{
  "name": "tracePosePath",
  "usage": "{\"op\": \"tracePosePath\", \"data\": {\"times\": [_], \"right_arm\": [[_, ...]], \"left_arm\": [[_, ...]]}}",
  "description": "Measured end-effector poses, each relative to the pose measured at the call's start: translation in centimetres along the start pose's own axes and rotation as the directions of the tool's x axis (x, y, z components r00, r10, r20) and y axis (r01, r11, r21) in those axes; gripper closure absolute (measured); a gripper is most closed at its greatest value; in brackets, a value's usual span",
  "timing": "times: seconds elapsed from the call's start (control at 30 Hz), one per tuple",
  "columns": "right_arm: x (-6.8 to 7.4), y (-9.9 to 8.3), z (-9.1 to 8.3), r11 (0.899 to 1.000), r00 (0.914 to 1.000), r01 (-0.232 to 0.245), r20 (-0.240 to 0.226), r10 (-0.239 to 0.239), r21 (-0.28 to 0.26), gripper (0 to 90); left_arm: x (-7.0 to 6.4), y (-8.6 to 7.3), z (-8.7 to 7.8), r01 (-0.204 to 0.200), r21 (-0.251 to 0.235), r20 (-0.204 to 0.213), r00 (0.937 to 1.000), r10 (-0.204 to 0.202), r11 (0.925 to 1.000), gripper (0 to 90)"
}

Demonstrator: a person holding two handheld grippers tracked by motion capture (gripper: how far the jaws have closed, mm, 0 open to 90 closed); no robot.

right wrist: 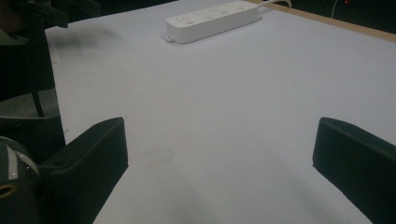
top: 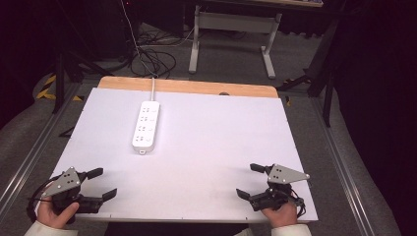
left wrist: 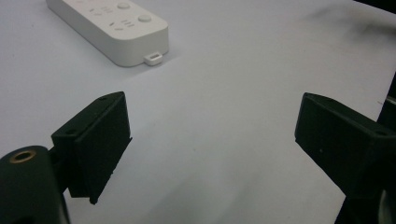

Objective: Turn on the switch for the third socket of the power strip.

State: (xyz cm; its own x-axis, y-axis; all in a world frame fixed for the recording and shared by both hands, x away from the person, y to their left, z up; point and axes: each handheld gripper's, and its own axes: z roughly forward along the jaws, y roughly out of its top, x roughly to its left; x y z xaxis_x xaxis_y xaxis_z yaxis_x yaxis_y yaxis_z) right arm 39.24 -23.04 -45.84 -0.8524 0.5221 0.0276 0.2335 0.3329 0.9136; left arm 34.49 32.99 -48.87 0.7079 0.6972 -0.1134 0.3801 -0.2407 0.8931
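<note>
Both grippers hover at the table's (top: 206,147) near edge, left gripper (top: 102,183) and right gripper (top: 248,180) each spread wide, holding nothing. Power strip (top: 146,126) lies well beyond them, nearer the left.

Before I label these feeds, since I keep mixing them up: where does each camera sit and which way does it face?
High view: above the table's near edge, looking forward and down; hands, left gripper, right gripper.
Left gripper view: rides that gripper, jaws spread, facing the power strip.
Right gripper view: on that gripper, jaws spread.
All share the strip.
</note>
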Motion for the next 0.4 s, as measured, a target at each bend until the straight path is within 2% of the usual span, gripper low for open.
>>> {"op": "tracePosePath", "data": {"times": [0.17, 0.27, 0.4], "right_arm": [[-0.01, -0.02, 0.13, 1.000, 1.0000, 0.001, 0.000, -0.001, 0.008, 4.0], [0.02, 0.00, 0.08, 1.000, 1.0000, 0.001, 0.003, -0.001, 0.007, 4.0], [-0.05, -0.05, 0.07, 1.000, 1.0000, -0.003, 0.009, 0.003, 0.006, 4.0]], "left_arm": [[0.84, 0.05, 0.02, 0.078, -0.040, 0.005, 0.9970, -0.077, 0.9962, 11.1], [0.79, 0.04, -0.17, 0.071, -0.047, -0.004, 0.9974, -0.071, 0.9964, 11.1], [0.63, 0.19, -0.14, 0.024, -0.051, -0.012, 0.9996, -0.024, 0.9984, 11.2]]}}
